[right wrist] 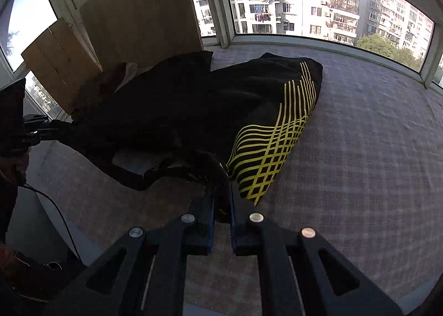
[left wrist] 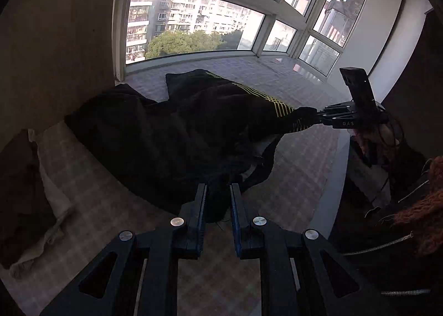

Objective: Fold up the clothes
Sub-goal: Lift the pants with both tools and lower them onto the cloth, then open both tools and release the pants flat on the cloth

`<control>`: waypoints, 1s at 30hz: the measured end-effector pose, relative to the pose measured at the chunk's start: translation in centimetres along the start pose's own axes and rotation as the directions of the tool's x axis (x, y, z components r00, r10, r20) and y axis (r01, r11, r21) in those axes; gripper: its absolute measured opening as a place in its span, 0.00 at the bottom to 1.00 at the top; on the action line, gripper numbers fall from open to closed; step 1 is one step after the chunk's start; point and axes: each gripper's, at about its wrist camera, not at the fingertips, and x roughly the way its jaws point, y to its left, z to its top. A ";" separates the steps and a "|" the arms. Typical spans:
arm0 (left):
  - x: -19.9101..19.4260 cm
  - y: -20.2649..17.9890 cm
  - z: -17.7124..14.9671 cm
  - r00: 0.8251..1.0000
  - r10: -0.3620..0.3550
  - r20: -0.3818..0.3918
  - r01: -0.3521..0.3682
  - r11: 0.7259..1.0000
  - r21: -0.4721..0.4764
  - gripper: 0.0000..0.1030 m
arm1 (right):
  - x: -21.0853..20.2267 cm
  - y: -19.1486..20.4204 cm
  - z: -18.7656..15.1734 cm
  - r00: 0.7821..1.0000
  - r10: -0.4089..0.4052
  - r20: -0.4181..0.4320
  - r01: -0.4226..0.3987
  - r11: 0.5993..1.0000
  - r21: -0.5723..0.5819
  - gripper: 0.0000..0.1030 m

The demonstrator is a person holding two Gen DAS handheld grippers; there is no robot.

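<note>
A black garment (left wrist: 177,133) with a yellow line pattern is seen spread over a checked, grey-pink covered surface (left wrist: 299,155) below a bay window (left wrist: 193,25); whether this surface is a bed or a padded ledge cannot be told. The garment is held at two points and part of it is lifted off the surface, while its far end lies bunched against a wooden panel (left wrist: 61,47). In the left wrist view, the left gripper (left wrist: 218,191) is observed narrowly closed, with dark fabric pinched between its blue-padded fingers (left wrist: 200,205). In the same view, the right gripper (left wrist: 314,116) is seen at the right, clamped on the patterned corner of the garment, which is drawn to a point there. In the right wrist view, the right gripper (right wrist: 221,199) is noted nearly shut on a gathered fold of the garment (right wrist: 193,105), just beside the yellow lattice print (right wrist: 265,155). The left gripper (right wrist: 55,125) appears at the left edge of that view, gripping the opposite dark edge. A second, brownish piece of cloth (left wrist: 25,191) lies on a pale cloth near the left edge of the surface, apart from the black garment. A person's dark zipped sleeve (left wrist: 387,233) is visible at the right.
</note>
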 end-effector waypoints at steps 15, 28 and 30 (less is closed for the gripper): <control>-0.2 -0.3 -8.4 0.989 0.055 -0.135 -0.069 0.993 -0.098 0.23 | -1.8 -2.4 -6.7 0.982 -0.148 -0.118 0.149 0.989 0.001 0.30; 9.4 0.5 -5.3 0.975 0.041 -0.216 -0.057 0.996 -0.068 0.23 | 6.9 -0.9 -6.2 0.977 -0.016 -0.211 0.030 0.998 0.063 0.00; 9.1 1.4 -6.2 0.972 0.057 -0.230 -0.085 0.990 -0.114 0.23 | 4.5 -2.0 -6.4 0.985 -0.065 -0.161 0.081 0.992 0.093 0.07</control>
